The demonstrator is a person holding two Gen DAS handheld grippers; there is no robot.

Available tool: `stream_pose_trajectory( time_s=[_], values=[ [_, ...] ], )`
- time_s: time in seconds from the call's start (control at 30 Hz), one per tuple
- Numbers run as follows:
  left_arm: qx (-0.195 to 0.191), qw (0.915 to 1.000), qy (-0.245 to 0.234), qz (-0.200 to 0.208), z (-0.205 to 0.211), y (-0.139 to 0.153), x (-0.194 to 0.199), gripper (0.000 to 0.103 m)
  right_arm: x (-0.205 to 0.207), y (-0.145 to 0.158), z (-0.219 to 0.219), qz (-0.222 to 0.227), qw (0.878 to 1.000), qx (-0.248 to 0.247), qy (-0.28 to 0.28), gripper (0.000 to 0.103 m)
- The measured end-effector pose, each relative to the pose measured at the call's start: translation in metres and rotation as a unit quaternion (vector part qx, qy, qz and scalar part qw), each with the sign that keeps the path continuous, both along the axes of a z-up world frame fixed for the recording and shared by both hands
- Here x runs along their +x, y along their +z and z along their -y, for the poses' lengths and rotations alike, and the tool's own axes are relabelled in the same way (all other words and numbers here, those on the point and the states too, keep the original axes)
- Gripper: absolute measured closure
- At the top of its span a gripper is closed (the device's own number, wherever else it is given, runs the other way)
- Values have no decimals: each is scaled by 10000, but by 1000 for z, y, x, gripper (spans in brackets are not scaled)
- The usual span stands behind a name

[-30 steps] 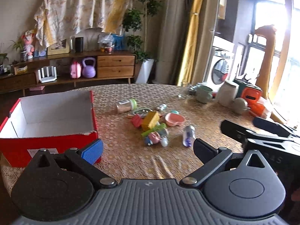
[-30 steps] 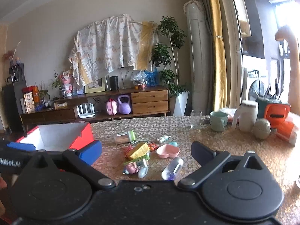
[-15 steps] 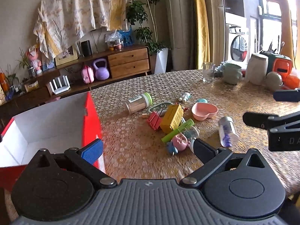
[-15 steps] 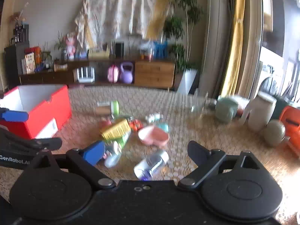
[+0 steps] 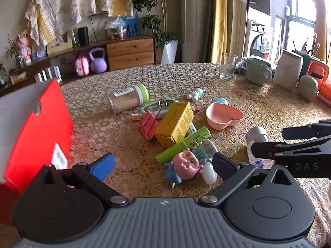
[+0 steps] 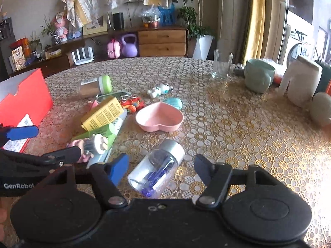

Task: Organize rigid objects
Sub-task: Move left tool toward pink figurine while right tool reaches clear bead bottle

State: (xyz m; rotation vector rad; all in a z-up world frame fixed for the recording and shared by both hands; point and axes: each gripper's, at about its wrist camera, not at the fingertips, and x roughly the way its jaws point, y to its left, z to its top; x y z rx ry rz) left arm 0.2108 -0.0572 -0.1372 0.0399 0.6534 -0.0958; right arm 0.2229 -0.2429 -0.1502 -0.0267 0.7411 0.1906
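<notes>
I had my right claw (image 6: 160, 168) spread wide around the clear bottle (image 6: 156, 168) lying near me on the table (image 6: 238, 124), left claw (image 5: 163, 165) also apart by the pig toy (image 5: 186, 165), since the red box (image 5: 35, 132) sat left.

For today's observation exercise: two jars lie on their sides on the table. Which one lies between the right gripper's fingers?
The clear jar with the silver cap, holding something blue, not the green-lidded jar farther back.
</notes>
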Motion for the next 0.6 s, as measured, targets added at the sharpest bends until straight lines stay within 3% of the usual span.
stream_pose_trajectory(
  time_s=[0.2, 0.33, 0.4, 0.5, 0.6],
  values=[
    [-116, 9995, -154, -247, 1, -9, 14, 25, 13, -7, 5, -270, 9993, 227, -96, 47],
    [-220, 9987, -324, -332, 3, -11, 19, 31, 17, -9, 2, -369, 9989, 272, -125, 49],
    [-278, 9980, -426, -376, 4, -12, 21, 39, 19, -11, 0, -454, 9984, 300, -132, 57],
    [-421, 9969, -515, -430, 3, -10, 23, 49, 21, -13, -1, -507, 9981, 297, -206, 60],
    [-415, 9969, -497, -447, 3, -10, 25, 49, 20, -13, -1, -498, 9981, 292, -217, 61]
  ],
)
